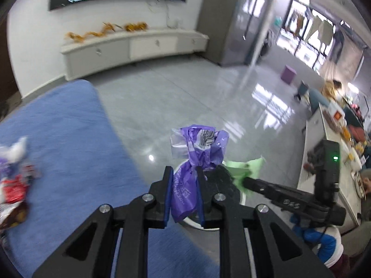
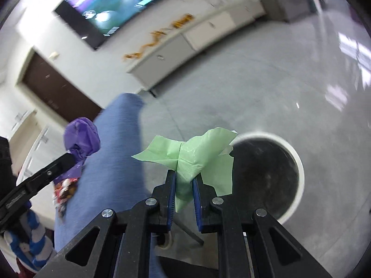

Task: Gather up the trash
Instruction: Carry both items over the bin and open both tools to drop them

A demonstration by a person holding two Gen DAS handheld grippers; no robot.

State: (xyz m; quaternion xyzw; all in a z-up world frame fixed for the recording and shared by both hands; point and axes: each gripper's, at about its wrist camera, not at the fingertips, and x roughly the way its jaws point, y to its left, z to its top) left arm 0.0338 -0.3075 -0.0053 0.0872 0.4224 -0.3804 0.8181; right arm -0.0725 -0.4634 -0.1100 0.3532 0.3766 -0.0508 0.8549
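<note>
Trash is carried in both grippers: a crumpled purple wrapper (image 1: pixel 199 159) is pinched in the left gripper (image 1: pixel 184 192), and a creased green wrapper (image 2: pixel 199 157) in the right gripper (image 2: pixel 183 197). Both sets of jaws are closed down almost fully, with only the thin film between the blue pads, so that light, springy pieces are not dropped while they are carried.

All places are given relative to the white-rimmed bin (image 2: pixel 299 162) on the grey floor (image 2: pixel 266 81). The green wrapper is held above and just beside the bin's near-left rim; the purple wrapper is held above the bin's rim (image 1: pixel 242 197) as the left wrist view shows it. Both pieces appear to be brought over the dark opening so that they can be let fall into it; that is a judgement, and neither has been released.

More trash is left farther from the bin, on the blue-covered bench (image 1: pixel 69 139): a heap of red, white and dark packets (image 1: pixel 14 180) at its far-left edge.

The bin's full round mouth and dark inside are shown only by the right wrist view; in the left wrist view it is mostly hidden behind the jaws and the purple wrapper. The right gripper's body with its green light (image 1: pixel 335 158), and a cluttered counter (image 1: pixel 324 139) beyond the bin, are shown only by the left wrist view.
</note>
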